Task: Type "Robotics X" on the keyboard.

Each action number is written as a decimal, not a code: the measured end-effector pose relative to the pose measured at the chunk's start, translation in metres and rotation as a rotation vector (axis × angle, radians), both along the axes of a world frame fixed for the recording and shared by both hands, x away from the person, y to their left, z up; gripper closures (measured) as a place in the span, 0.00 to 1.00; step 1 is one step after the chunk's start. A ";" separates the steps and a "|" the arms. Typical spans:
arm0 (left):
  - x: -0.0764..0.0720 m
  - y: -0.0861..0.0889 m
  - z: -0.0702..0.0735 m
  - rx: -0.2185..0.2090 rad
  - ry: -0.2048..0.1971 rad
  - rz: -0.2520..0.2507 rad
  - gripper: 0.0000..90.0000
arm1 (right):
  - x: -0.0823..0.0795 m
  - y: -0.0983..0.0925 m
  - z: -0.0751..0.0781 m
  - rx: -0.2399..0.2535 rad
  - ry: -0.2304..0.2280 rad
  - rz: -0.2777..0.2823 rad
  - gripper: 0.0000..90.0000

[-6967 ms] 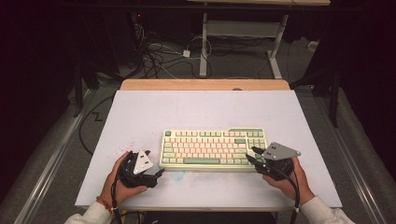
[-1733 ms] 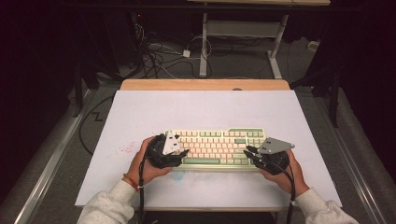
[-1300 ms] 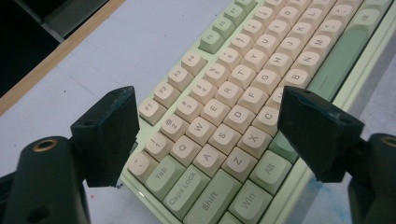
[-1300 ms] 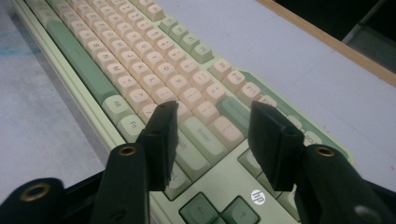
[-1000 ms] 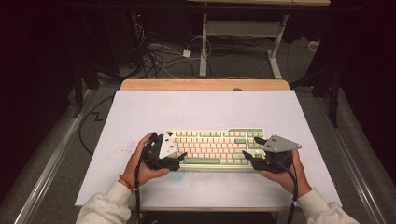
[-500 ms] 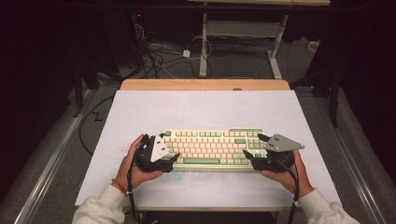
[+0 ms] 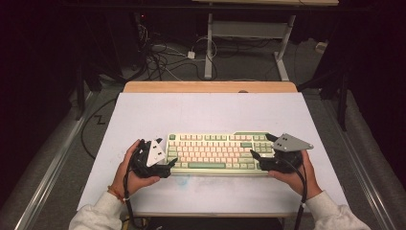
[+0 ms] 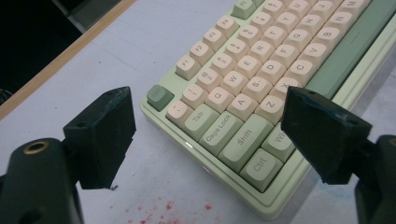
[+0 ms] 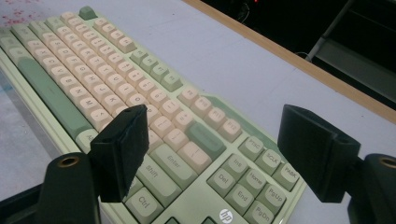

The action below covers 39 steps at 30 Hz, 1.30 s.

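Between the wide-open left hand-held gripper [image 8: 205, 140] and the wide-open right hand-held gripper [image 9: 210, 154] sits the keyboard [image 7: 218, 153], unheld; next, I think, both must close on its ends.

I see the keyboard [image 8: 261, 93] between my tools as smooth plastic, its pale green case slightly glossy, the keycaps matt. The worktop [image 7: 210, 112] beyond them looks like matt white sheet with a bare wood edge. My left tool [image 8: 210, 140] looks like matt black plastic, faintly rough.

Pale green keyboard [image 7: 215, 151] (cream keys) lies flat on the table.
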State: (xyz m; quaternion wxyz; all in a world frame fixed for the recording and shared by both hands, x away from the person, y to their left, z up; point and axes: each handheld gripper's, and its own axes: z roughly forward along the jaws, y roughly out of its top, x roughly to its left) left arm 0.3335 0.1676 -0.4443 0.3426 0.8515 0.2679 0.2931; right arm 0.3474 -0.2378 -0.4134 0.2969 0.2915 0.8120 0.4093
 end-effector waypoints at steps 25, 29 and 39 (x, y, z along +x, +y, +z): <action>-0.007 0.019 -0.002 -0.008 0.008 0.029 0.19 | -0.006 -0.008 0.000 -0.019 -0.031 -0.024 0.28; -0.009 0.021 -0.002 -0.007 0.008 0.034 0.19 | -0.007 -0.008 0.001 -0.020 -0.031 -0.022 0.28; -0.013 0.028 -0.005 -0.010 0.018 0.047 0.19 | -0.011 -0.009 0.001 -0.023 -0.039 -0.026 0.28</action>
